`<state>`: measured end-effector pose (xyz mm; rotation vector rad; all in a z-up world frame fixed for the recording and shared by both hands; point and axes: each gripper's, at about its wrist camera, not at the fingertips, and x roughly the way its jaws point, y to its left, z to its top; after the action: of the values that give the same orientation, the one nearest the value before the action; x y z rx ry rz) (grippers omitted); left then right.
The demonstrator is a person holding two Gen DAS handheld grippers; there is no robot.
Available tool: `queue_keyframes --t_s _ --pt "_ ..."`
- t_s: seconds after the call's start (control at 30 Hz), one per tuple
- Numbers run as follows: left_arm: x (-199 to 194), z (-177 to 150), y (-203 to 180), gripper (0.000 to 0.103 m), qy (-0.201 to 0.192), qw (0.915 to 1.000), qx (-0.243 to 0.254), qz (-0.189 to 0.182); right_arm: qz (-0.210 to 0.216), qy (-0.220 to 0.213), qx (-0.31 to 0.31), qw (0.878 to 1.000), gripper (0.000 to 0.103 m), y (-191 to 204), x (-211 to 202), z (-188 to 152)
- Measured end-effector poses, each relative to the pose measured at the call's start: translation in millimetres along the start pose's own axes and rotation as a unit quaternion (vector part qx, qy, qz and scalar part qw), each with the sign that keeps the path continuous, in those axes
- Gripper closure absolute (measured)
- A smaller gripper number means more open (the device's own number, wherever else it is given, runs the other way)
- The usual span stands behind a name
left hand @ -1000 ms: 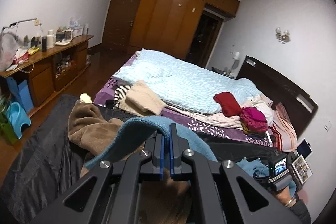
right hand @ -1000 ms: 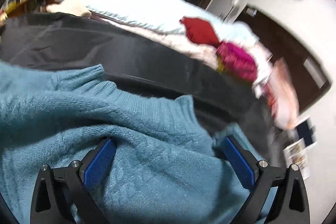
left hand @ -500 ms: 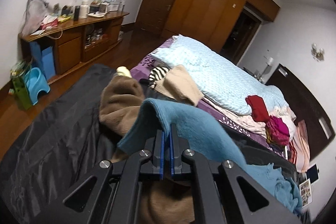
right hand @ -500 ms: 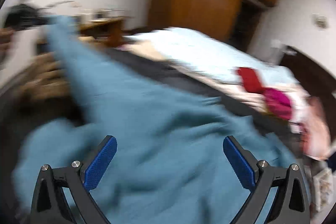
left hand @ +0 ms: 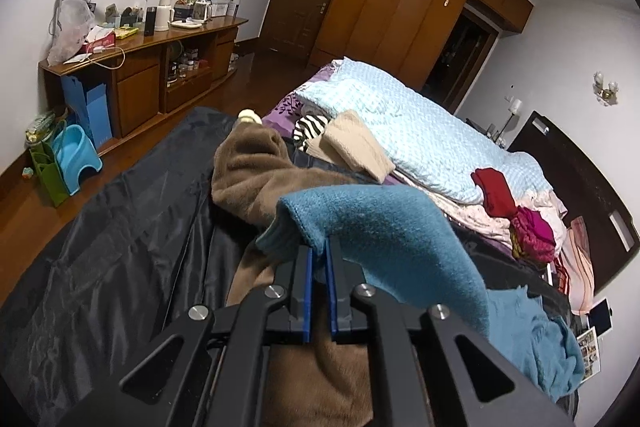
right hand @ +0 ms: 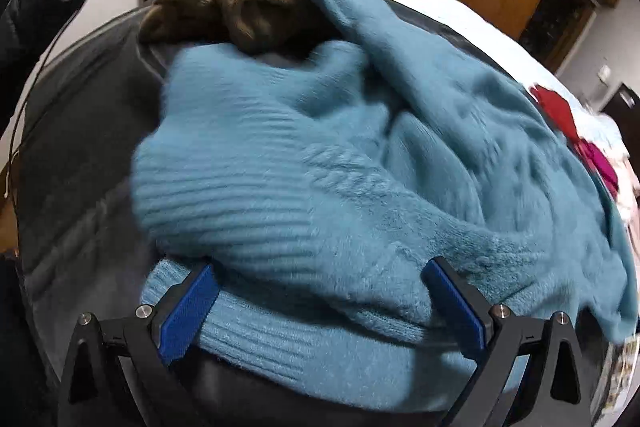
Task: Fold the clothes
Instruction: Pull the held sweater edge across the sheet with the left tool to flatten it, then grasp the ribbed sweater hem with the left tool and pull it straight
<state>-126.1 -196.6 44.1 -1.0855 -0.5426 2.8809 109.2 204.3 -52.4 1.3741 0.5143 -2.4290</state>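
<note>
Knitwear like this blue sweater is soft, thick and floppy, so take it at the ribbed hem or cuffs. Your left gripper is clenched on one edge, lifting it above the black sheet; your right gripper is spread wide at the hem. One blue sweater, one brown garment beside it.

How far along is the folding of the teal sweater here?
Early. Done: a beige folded garment lies on the bed. In hand: the left gripper pinches an edge of the teal sweater, lifting it; the right gripper is open around its ribbed hem. Left: the sweater is still bunched, and the brown garment is unfolded.
</note>
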Motion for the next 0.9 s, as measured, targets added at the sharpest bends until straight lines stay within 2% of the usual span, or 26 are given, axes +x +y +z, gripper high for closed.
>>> queue_keyframes --t_s 0.1,0.23,0.3,0.37,0.43,0.5,0.57,0.6,0.67,0.8,0.9 --pt "-6.0 -9.2 5.2 0.093 0.003 0.9998 0.001 0.019 -0.001 0.024 -0.007 1.000 0.001 -4.4 -12.8 -22.4" --pt "-16.1 -29.0 7.6 0.093 0.013 0.9997 0.014 0.018 -0.012 0.043 0.003 0.999 0.001 -16.8 -32.9 -55.6" --pt "-21.9 -41.3 6.4 0.090 0.019 0.9995 0.020 0.011 -0.004 0.055 0.018 0.998 0.001 -23.3 -41.8 -75.8" --pt "-29.1 -56.5 1.3 0.083 0.024 0.9992 0.033 -0.003 0.029 0.072 0.068 0.995 0.001 -40.2 -49.2 -99.1" --pt "-38.3 -74.2 -9.4 0.081 0.027 0.9979 0.056 -0.018 0.048 0.067 0.126 0.989 0.001 -58.6 -57.4 -125.7" --pt "-47.6 -94.7 -26.6 0.078 0.034 0.9950 0.085 -0.040 0.033 0.055 0.164 0.984 0.001 -69.5 -68.9 -146.3" --pt "-56.1 -114.7 -40.9 0.069 0.039 0.9911 0.112 -0.061 0.003 0.050 0.174 0.983 0.001 -69.9 -79.5 -156.0" --pt "-61.3 -128.2 -52.8 0.065 0.044 0.9873 0.133 -0.076 -0.014 0.049 0.171 0.984 0.001 -67.8 -84.0 -157.4" --pt "-66.1 -148.5 -73.0 0.051 0.062 0.9787 0.167 -0.102 -0.045 0.053 0.162 0.984 0.001 -64.0 -90.2 -155.5" --pt "-60.8 -197.2 -113.1 0.042 0.125 0.9531 0.224 -0.161 -0.124 0.075 0.136 0.980 0.001 -62.7 -101.5 -154.0" --pt "-49.4 -226.5 -135.5 0.036 0.171 0.9355 0.246 -0.188 -0.147 0.071 0.168 0.972 0.001 -76.5 -112.9 -170.6"
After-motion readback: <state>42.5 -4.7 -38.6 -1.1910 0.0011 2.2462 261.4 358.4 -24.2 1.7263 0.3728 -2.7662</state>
